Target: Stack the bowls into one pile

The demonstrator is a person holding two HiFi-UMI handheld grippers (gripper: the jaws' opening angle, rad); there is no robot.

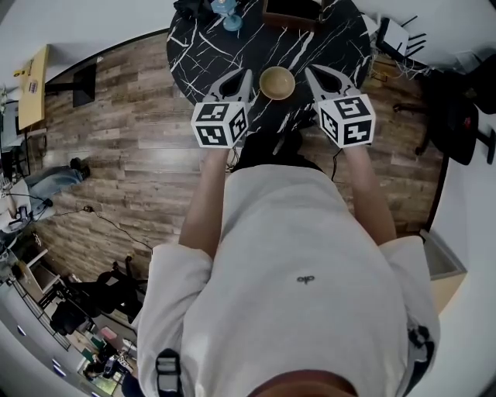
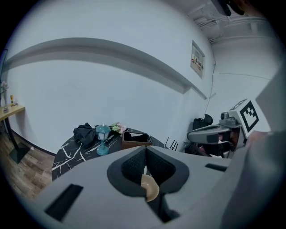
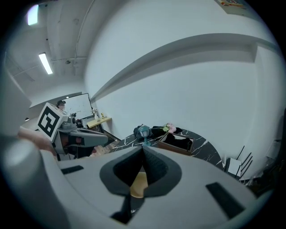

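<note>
A tan wooden bowl (image 1: 277, 83) sits on the round black marbled table (image 1: 341, 39) near its front edge; whether it is one bowl or a nested pile I cannot tell. My left gripper (image 1: 248, 74) hangs just left of it and my right gripper (image 1: 308, 70) just right, both lifted off the table. In the left gripper view the jaws (image 2: 145, 149) meet with nothing between them, and the bowl (image 2: 151, 188) shows below them. The right gripper (image 3: 143, 147) is likewise shut and empty, the bowl (image 3: 139, 185) beneath its jaws.
At the table's far side stand a small blue lantern (image 1: 229, 15), a brown wooden box (image 1: 293, 12) and a black cloth (image 1: 194, 8). A black office chair (image 1: 453, 116) stands at the right. Wooden flooring (image 1: 132, 155) spreads to the left.
</note>
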